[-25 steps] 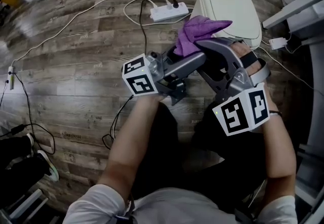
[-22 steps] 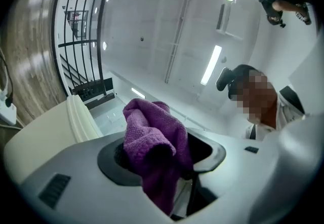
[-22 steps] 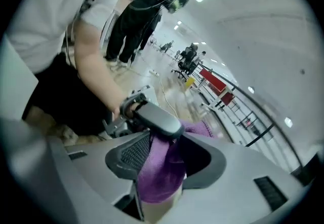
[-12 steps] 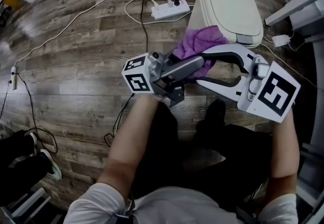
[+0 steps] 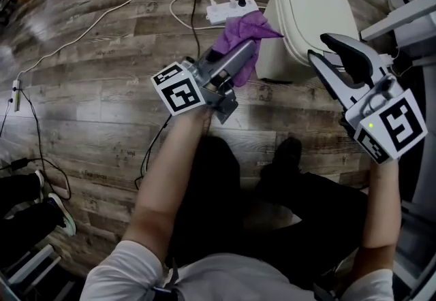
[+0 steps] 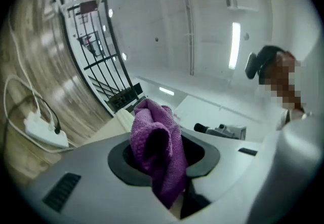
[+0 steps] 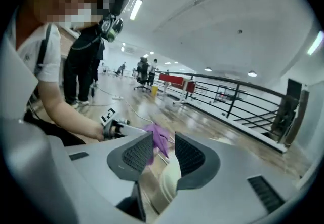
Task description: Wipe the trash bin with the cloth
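Wood-plank floor (image 5: 88, 109), power strip (image 5: 231, 11), cream trash bin (image 5: 320, 13), purple cloth (image 5: 238, 33)

**Head view:** Light is moderate, even and from overhead, and the frame darkens toward the corners. The wooden floor (image 5: 102, 88) carries a pale sheen at upper left, where detail smears into blur. Straight planks bow near the edges. The trash bin lid (image 5: 320, 7) reads bright, with its surface detail retained.

**Left gripper view:** The frame is a circular fisheye with black corners. A ceiling light strip (image 6: 234, 45) glares white and washes out the ceiling around it. The purple cloth (image 6: 164, 162) is close and slightly soft, its inner fold in shadow.

**Right gripper view:** The frame is the same circular type. A ceiling lamp (image 7: 251, 73) and its neighbours reflect off the glossy floor (image 7: 202, 121). The middle distance is streaked with blur. The railing (image 7: 243, 97) is curved by the lens.
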`<state>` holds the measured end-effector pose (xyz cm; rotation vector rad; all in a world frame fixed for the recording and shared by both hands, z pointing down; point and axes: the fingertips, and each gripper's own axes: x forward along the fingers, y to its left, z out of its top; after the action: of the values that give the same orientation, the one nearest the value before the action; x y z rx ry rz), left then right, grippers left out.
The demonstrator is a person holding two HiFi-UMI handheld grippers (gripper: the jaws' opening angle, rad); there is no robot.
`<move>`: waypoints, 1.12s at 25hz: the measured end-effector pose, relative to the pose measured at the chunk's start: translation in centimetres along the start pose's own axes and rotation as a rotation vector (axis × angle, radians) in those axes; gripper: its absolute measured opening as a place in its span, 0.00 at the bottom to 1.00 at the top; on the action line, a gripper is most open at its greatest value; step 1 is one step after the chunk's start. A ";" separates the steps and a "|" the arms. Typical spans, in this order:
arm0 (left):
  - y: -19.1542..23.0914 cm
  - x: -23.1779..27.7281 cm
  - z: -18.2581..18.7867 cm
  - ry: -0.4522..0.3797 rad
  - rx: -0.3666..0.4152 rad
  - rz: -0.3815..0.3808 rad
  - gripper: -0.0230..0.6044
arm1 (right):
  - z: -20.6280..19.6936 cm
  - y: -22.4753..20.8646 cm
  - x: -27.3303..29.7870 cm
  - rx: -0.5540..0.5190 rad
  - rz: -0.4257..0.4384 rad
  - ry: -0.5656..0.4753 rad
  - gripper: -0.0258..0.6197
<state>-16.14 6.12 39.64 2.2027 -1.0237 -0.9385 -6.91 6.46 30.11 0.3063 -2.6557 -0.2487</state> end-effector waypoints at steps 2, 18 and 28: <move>2.7 0.6 0.1 0.086 0.141 0.075 0.24 | -1.9 -1.8 0.5 -0.017 -0.080 0.065 0.26; 16.2 10.9 0.2 0.509 0.560 0.186 0.24 | -7.4 -6.1 0.9 0.006 -0.198 0.196 0.26; 14.6 10.8 -2.5 0.569 0.633 0.062 0.23 | -9.2 -5.6 1.1 0.022 -0.184 0.237 0.26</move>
<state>-15.49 -10.43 47.36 2.6752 -1.1872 0.0973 -2.71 -0.36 37.41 0.5533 -2.3998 -0.2255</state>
